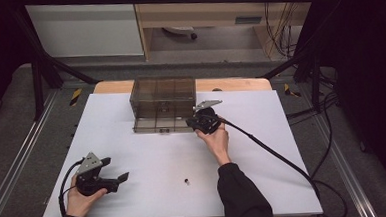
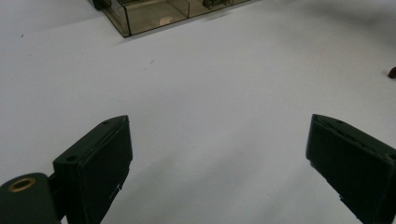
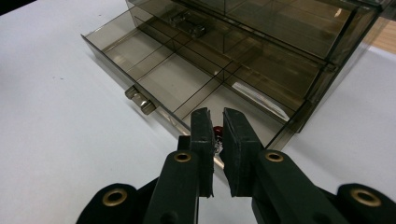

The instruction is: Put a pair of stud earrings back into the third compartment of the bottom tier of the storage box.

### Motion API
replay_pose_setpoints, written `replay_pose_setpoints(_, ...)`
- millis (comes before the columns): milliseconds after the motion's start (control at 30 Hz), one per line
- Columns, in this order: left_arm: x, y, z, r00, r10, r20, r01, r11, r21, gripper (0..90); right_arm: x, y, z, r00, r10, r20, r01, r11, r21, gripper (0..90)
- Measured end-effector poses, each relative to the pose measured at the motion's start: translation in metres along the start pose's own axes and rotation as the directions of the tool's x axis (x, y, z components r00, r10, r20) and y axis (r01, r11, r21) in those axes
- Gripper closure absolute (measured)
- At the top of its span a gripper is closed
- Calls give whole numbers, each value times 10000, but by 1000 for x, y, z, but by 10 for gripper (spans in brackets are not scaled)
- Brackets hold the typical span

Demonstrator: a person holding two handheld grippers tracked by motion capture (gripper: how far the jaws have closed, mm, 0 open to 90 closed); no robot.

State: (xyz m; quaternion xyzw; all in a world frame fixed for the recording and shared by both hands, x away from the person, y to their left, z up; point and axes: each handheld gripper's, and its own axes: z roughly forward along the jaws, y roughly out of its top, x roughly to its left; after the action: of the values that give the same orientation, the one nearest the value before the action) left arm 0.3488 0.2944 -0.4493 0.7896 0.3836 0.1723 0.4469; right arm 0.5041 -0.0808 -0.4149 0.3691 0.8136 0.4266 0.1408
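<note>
A smoky clear drawer box (image 1: 163, 96) stands at the table's far middle, its bottom drawer (image 3: 177, 79) pulled out and split into compartments. My right gripper (image 3: 215, 114) hovers over the drawer's front right corner, shut on a small red and silver piece (image 3: 217, 132) pinched between its pads. In the high view the right gripper (image 1: 190, 121) sits at the drawer's right end. My left gripper (image 1: 115, 168) rests near the front left of the table, its jaws wide open over bare white surface (image 2: 217, 135). A small dark piece (image 1: 186, 181) lies loose near the front middle.
The white table top (image 1: 262, 135) lies on a wooden board. The drawer's handle (image 3: 140, 100) juts out toward me. The small dark piece (image 2: 392, 72) sits far right of the left gripper's jaws. The right gripper's cable (image 1: 273, 152) trails off to the right edge.
</note>
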Motion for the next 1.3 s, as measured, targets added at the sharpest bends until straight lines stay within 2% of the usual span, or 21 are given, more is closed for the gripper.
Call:
replay_pose_setpoints(600,0,0,0,10000,-18,8,18,10000,0,67,-12,-2,26,9993,328,206,-331,9993,167,829)
replay_pose_setpoints(733,0,0,0,10000,20,22,-20,10000,6,67,-12,-4,29,9995,254,213,-257,9995,169,825)
replay_pose_setpoints(933,0,0,0,10000,-10,11,10,10000,0,68,-12,-2,26,9994,269,224,-268,9996,-16,760)
replay_pose_setpoints(1100,1,0,0,10000,-25,13,25,10000,-6,68,-8,3,14,9998,120,135,-119,9998,-126,688)
replay_pose_setpoints(1300,0,0,0,10000,6,-11,-6,10000,24,67,6,6,-5,9999,-96,-38,95,9997,-228,487)
